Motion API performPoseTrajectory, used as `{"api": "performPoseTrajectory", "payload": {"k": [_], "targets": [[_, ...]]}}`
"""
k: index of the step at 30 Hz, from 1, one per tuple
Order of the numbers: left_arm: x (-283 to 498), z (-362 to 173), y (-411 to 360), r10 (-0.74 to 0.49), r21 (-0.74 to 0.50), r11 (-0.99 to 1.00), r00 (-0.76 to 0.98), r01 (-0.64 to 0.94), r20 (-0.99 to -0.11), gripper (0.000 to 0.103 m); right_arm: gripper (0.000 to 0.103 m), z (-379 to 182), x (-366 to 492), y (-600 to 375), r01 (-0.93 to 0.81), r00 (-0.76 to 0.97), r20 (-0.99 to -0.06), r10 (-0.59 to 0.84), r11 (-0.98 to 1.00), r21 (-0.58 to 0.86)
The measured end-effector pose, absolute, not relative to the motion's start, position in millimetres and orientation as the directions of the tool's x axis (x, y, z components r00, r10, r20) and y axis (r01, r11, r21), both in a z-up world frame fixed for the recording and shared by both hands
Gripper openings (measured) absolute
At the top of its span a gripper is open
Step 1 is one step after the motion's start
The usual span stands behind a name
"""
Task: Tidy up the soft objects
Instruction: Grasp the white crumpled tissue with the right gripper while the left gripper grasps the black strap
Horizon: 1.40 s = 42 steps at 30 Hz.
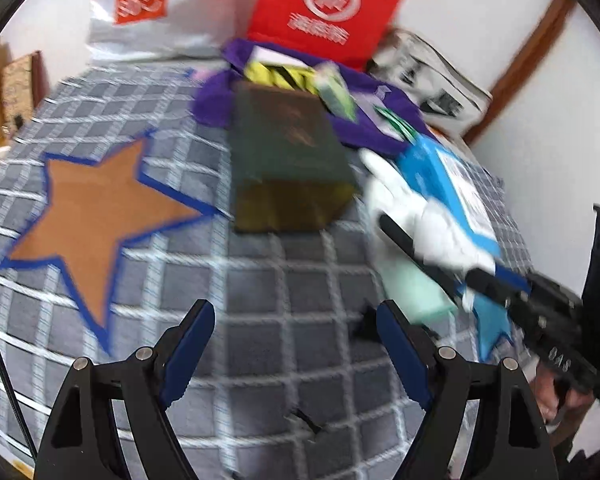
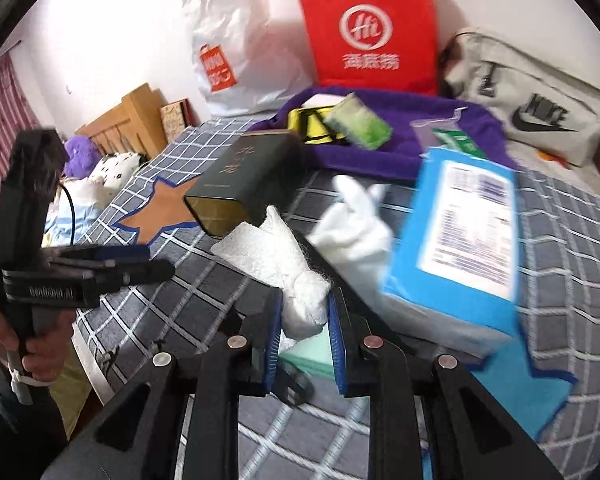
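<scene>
the right gripper [image 2: 305, 322] pinches the crumpled white soft cloth [image 2: 276, 256], which fans out ahead of its fingertips over the grey checked bedspread [image 2: 204, 292]. the left gripper [image 1: 296, 320] hangs wide apart, holding nothing, well left of the cloth [image 1: 412, 216].

Bright, even indoor light with soft shadows; both fisheye views show motion blur, curved edges and black corners.

My left gripper [image 1: 296, 344], jaws spread wide, hangs empty; my right gripper [image 2: 305, 312], toward 3 o'clock, has its jaws pinched on white cloth [image 2: 276, 256].
</scene>
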<state>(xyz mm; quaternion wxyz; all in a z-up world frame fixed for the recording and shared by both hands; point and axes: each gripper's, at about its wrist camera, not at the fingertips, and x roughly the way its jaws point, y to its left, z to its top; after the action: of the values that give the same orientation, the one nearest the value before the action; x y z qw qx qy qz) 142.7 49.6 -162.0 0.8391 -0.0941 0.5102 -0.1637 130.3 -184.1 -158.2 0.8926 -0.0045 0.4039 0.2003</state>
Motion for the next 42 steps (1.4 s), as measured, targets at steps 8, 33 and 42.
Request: {"api": "performPoseTrajectory", "payload": {"k": [8,33,42], "targets": [[127.4,-181.0,-0.6,-0.513,-0.46,0.856,0.278,0.236,-0.812,0.082,0.023,-158.2,99.0,-233.4,-0.3,0.633,-0.716,0.294,0.946,0.124],[126.7,-184.8,-37.9,-0.34,-0.285,0.934,0.298,0.213,-0.892,0.064,0.023,-176.9,76.5,-286.2,-0.226,0.646,-0.698,0.307,0.951,0.21],[119.6,-183.6,-38.2,-0.213,-0.121,0.957,0.36,0.262,-0.908,0.026,0.023,-173.3,67.2,-281.1,-0.239,0.65,-0.694,0.309,0.95,0.2]]}}
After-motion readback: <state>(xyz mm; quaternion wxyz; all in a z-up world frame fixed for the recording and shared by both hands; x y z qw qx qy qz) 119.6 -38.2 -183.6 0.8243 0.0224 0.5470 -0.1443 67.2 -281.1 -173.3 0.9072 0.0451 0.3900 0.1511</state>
